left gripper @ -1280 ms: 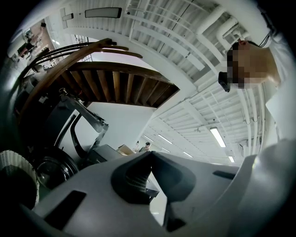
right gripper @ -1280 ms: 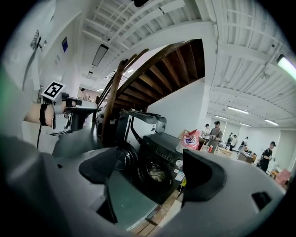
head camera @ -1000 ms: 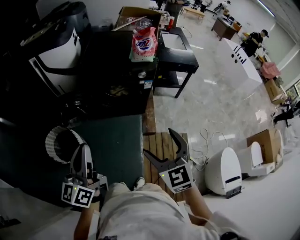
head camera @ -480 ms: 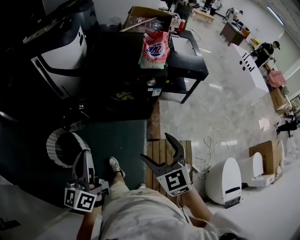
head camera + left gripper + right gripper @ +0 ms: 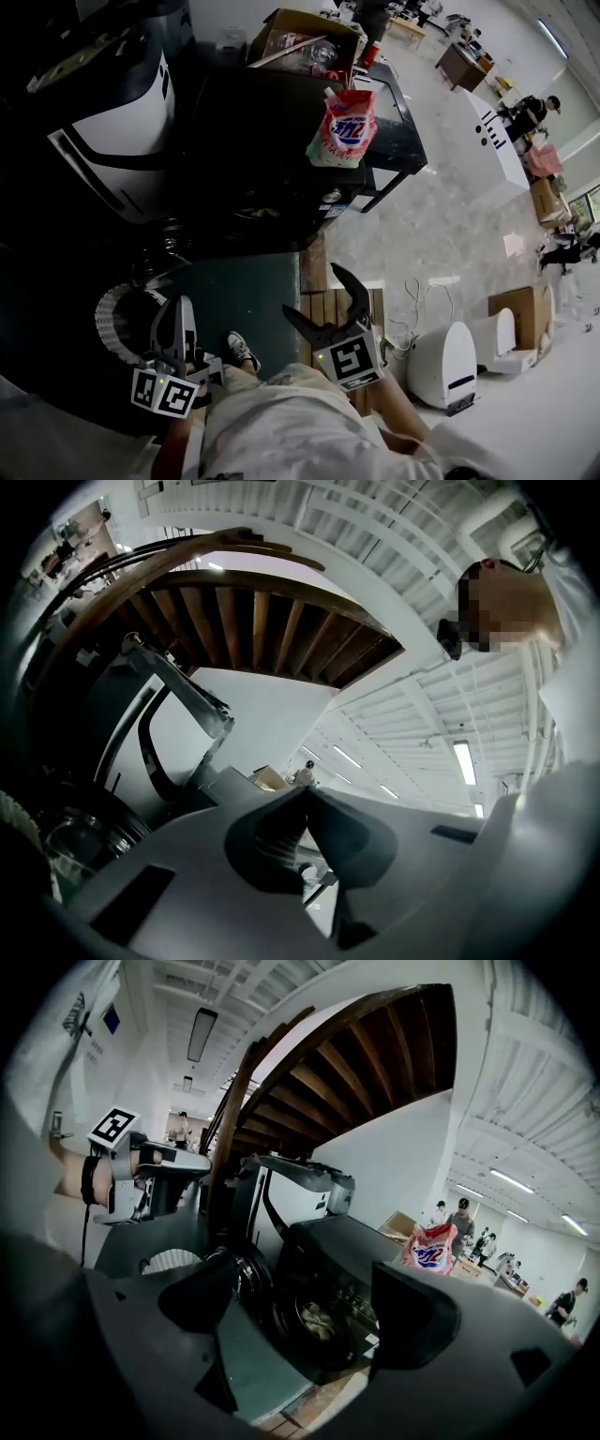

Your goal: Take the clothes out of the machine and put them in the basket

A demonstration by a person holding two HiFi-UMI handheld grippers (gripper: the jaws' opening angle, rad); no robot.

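The black washing machine (image 5: 253,141) stands ahead of me, its round door (image 5: 239,1283) swung open. Pale clothes (image 5: 317,1321) lie inside the drum. A white slatted basket (image 5: 117,314) sits on the floor to the machine's left, partly behind my left gripper (image 5: 175,309). That gripper is held low over the basket's edge with its jaws shut and nothing between them; its own view points up at a wooden staircase. My right gripper (image 5: 317,291) is open and empty, a good way short of the drum, and faces it.
A pink detergent bag (image 5: 345,131) stands on the machine's top. Behind it are a cardboard box (image 5: 305,37) and a black table (image 5: 394,141). A green mat (image 5: 244,291) and a wooden pallet (image 5: 323,305) lie underfoot. A white appliance (image 5: 445,352) sits on the floor at right.
The view has moved closer to the machine, which now looks larger. A shoe has stepped forward onto the mat. Both grippers keep their poses, left shut, right open.
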